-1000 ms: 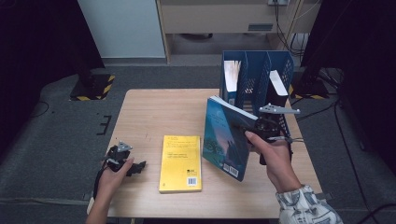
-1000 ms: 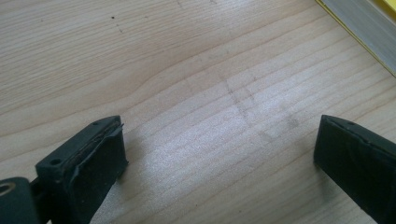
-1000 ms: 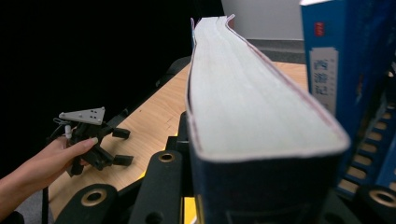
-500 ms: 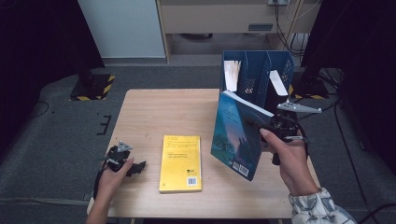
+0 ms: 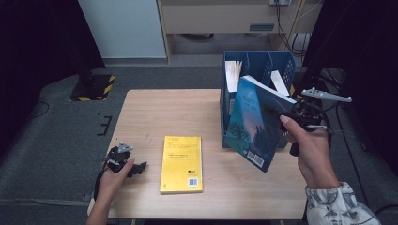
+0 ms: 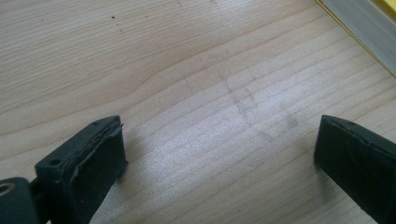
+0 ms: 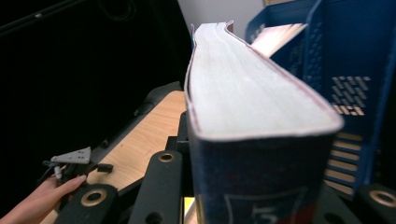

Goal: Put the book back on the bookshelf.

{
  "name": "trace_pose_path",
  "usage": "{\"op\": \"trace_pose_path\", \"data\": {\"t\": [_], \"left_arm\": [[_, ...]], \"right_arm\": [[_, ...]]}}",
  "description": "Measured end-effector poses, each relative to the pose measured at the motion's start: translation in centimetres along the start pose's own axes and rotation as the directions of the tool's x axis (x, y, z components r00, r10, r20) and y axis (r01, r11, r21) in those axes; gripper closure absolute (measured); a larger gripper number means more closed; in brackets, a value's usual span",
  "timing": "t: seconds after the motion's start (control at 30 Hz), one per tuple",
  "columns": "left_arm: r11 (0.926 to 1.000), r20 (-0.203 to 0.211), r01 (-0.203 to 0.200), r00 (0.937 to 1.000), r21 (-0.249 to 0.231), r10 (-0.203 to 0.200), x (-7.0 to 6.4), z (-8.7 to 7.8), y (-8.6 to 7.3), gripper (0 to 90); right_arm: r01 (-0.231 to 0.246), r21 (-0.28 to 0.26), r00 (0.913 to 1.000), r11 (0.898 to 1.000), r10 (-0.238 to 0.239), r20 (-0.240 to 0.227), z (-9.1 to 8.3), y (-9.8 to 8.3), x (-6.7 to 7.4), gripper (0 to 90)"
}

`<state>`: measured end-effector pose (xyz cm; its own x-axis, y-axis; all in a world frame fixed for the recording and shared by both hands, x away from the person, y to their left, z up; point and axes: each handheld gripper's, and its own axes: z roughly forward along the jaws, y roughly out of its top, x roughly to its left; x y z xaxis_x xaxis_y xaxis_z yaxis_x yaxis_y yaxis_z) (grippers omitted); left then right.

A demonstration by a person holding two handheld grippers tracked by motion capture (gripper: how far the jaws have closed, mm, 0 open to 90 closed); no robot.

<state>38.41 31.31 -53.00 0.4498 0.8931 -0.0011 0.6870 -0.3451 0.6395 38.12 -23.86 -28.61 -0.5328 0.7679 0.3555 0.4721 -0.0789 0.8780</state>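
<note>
A blue book (image 5: 253, 122) hangs tilted above the table, just in front of the blue file rack (image 5: 256, 54). My right gripper (image 5: 285, 111) is shut on its right edge. In the right gripper view the book's page block (image 7: 247, 93) runs away from me between the jaws of my right gripper (image 7: 266, 198), with the rack (image 7: 359, 70) to its right. A yellow book (image 5: 182, 163) lies flat near the table's front. My left gripper (image 5: 133, 168) rests on the table to the left of it, open. Bare wood lies between the jaws of my left gripper (image 6: 219, 140), and the yellow book's edge (image 6: 364, 32) is at the top right.
The rack stands at the back right of the wooden table (image 5: 155, 112) and holds some white papers (image 5: 233, 74) in its slots. Dark floor surrounds the table, and a cabinet stands beyond it.
My right gripper has lifted the blue book and carried it to the right, up against the front of the rack. The left gripper and the yellow book have stayed put.
</note>
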Motion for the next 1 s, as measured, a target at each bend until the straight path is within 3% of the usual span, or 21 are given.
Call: {"op": "trace_pose_path", "data": {"t": [0.2, 0.33, 0.43, 0.77, 1.0], "left_arm": [[1.0, 0.0, 0.0, 1.0, 0.0, 0.0, 0.0, 0.0, 0.0, 1.3], [1.0, 0.0, 0.0, 1.0, 0.001, 0.0, 0.0, 0.0, 0.0, 1.3], [1.0, 0.0, 0.0, 1.0, 0.001, 0.0, 0.0, 0.0, 0.0, 1.2], [1.0, 0.001, 0.0, 1.0, 0.004, 0.0, 0.0, 0.0, 0.1, 0.7], [1.0, 0.004, -0.002, 1.0, 0.001, 0.002, 0.0, 0.1, 0.1, 0.3]], "right_arm": [[-0.007, -0.009, 0.9969, 1.0, 0.007, 0.079, -0.4, 1.2, -1.2, 73.6], [0.015, -0.013, 0.9919, 1.0, -0.014, 0.127, -0.4, 1.9, -1.7, 73.5], [0.011, -0.016, 0.9899, 1.0, -0.009, 0.142, -0.3, 2.2, -1.9, 73.6], [0.024, -0.01, 0.9663, 1.0, -0.02, 0.256, 1.9, 3.9, -3.0, 73.6], [0.037, -0.021, 0.9404, 0.999, -0.028, 0.339, 3.8, 4.6, -3.6, 73.7]]}}
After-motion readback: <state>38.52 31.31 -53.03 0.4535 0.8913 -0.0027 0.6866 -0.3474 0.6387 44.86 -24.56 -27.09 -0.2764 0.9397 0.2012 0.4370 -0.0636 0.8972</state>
